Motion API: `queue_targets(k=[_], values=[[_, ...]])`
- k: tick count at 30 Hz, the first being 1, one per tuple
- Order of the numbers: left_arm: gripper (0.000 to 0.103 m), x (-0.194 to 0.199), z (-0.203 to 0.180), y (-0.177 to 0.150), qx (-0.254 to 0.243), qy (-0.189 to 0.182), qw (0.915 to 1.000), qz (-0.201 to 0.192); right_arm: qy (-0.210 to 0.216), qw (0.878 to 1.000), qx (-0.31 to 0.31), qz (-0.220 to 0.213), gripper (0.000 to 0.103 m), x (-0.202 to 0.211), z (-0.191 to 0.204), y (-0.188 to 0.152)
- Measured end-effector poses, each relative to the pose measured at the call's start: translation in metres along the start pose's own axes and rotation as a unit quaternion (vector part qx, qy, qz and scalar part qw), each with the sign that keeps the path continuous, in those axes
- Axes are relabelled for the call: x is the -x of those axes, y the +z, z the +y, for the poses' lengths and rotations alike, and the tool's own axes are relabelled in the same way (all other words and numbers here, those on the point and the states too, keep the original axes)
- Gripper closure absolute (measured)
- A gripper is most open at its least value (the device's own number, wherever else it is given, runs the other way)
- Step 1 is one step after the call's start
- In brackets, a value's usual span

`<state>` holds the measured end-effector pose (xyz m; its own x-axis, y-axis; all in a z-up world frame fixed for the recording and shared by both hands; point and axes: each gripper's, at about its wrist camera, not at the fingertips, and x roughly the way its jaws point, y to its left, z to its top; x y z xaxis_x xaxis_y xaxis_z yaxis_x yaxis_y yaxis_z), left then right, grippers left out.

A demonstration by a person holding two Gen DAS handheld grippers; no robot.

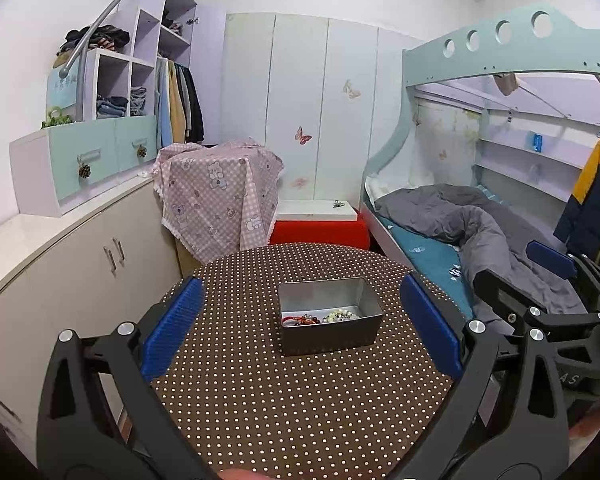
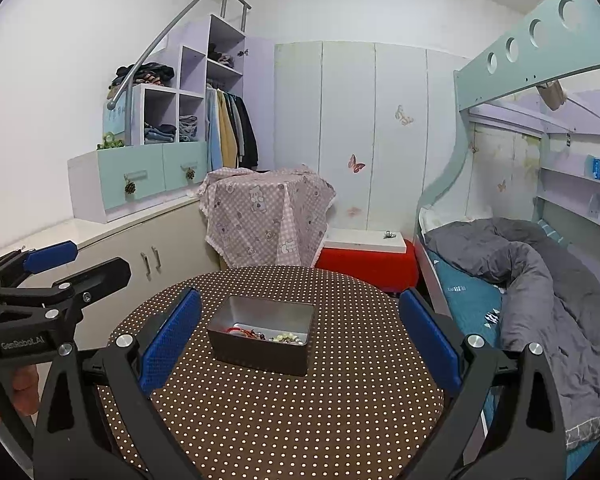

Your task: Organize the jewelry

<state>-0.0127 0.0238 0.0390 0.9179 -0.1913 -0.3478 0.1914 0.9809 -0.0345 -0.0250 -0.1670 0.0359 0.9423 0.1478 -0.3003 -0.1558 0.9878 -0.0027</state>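
Two empty grippers face a metal tin of jewelry on a dotted round tabletop.

Left gripper (image 1: 300,332) & right gripper (image 2: 300,340): fingers (image 1: 172,326) spread wide, grasping nothing, each framing the tin (image 1: 330,314) mid-frame, probably poised to reach in. Tin is open-topped, sits alone near center of tabletop (image 1: 300,408). Inside, bunched along its near wall: red cord bracelet (image 1: 296,320) w/ dark beads at left, pale bead string (image 1: 342,315) at right; rest of tin floor bare. Jewelry looks already gathered in the tin, so the task seems near done. Bed at right of frame.
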Motion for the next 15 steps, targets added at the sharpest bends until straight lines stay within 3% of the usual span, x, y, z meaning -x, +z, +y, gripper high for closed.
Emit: queue_targets(k=[15], values=[[0.006, -0.011, 0.002, -0.003, 0.012, 0.007, 0.9998, 0.013, 0.009, 1.0, -0.008, 0.007, 0.008, -0.008, 0.0, 0.002]])
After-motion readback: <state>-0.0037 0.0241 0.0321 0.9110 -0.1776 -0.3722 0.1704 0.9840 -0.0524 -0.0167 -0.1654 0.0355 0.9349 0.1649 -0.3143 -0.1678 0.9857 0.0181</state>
